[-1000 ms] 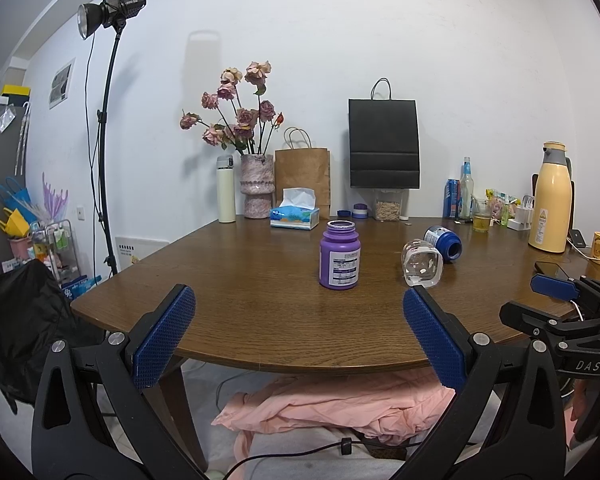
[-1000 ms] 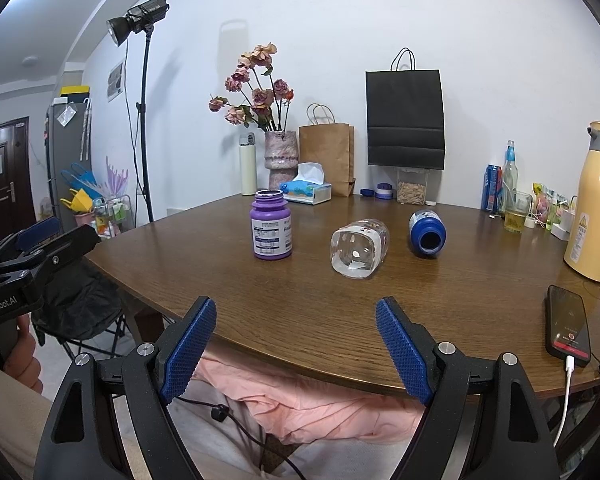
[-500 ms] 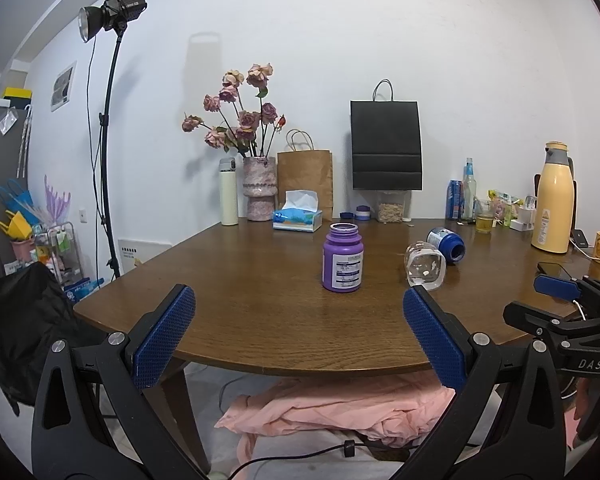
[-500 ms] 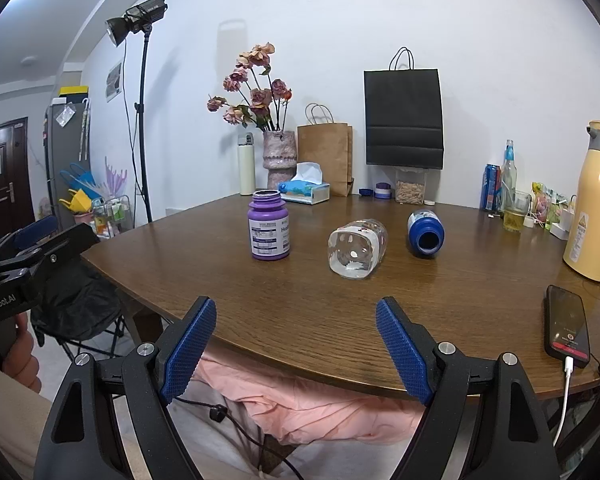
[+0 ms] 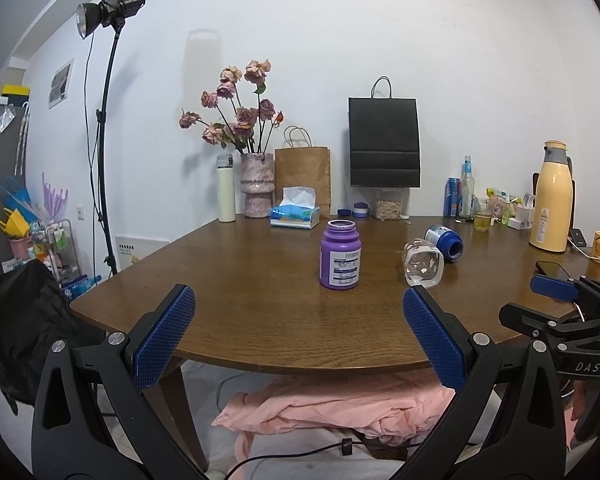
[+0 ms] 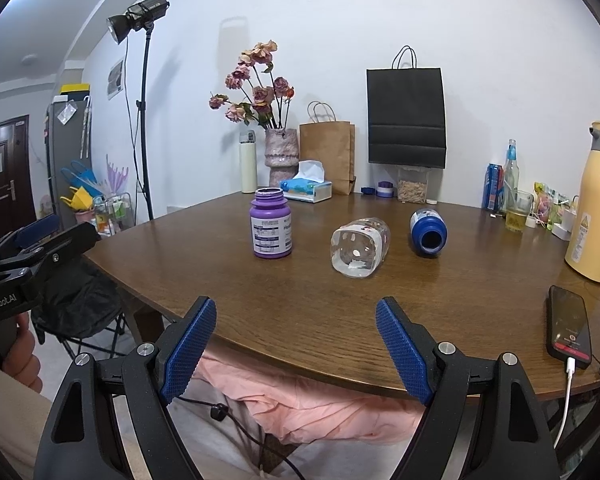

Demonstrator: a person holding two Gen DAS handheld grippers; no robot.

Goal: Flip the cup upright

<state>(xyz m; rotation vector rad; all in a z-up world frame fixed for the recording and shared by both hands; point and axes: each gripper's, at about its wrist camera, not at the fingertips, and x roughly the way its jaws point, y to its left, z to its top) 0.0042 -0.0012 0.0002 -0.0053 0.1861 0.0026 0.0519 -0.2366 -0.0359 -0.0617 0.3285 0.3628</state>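
Note:
A clear glass cup (image 5: pixel 423 268) (image 6: pixel 360 247) lies on its side on the brown table (image 5: pixel 260 312), its base toward me. A blue bottle (image 5: pixel 444 240) (image 6: pixel 428 232) lies on its side just beyond it. A purple bottle (image 5: pixel 339 260) (image 6: pixel 271 223) stands upright to the left. My left gripper (image 5: pixel 298 338) is open and empty, off the table's near edge. My right gripper (image 6: pixel 296 352) is open and empty, also in front of the edge; it shows at the right of the left wrist view (image 5: pixel 556 292).
A vase of flowers (image 5: pixel 256 184), tissue box (image 5: pixel 295 216), paper bags (image 5: pixel 384 148) and a white flask stand at the back. A yellow thermos (image 6: pixel 594 204), drinks and a charging phone (image 6: pixel 570 326) sit at the right. Pink cloth (image 5: pixel 340 408) lies under the table. A light stand (image 5: pixel 108 120) stands left.
Both grippers have drifted very slightly; the view has shifted a little. Nothing on the table has moved and both stay open.

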